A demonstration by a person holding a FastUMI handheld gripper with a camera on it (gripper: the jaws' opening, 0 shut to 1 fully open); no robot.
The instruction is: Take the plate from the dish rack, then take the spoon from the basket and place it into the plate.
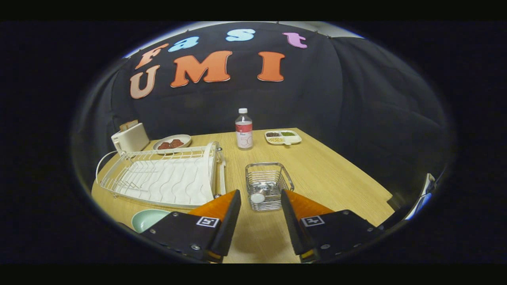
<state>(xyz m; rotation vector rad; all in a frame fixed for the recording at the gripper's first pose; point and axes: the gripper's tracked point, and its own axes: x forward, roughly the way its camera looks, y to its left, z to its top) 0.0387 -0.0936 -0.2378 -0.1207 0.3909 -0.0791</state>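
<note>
On a wooden table (317, 166), the gripper (260, 198) hovers with fingers spread, holding nothing — just ahead sits the wire basket (269, 184); the plate (148, 219) lies beside the dish rack (162, 176).

The gripper (260, 198) is held open above the table (336, 174), nothing between its fingers. Just ahead, at lower centre, the basket (269, 185) is seen with the spoon (258, 197) inside. The rack (162, 178) lies at left, the plate (147, 219) at lower left.

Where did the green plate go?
In the gripper view the plate sits on the table, just in front of the dish rack and beside the open gripper.
</note>
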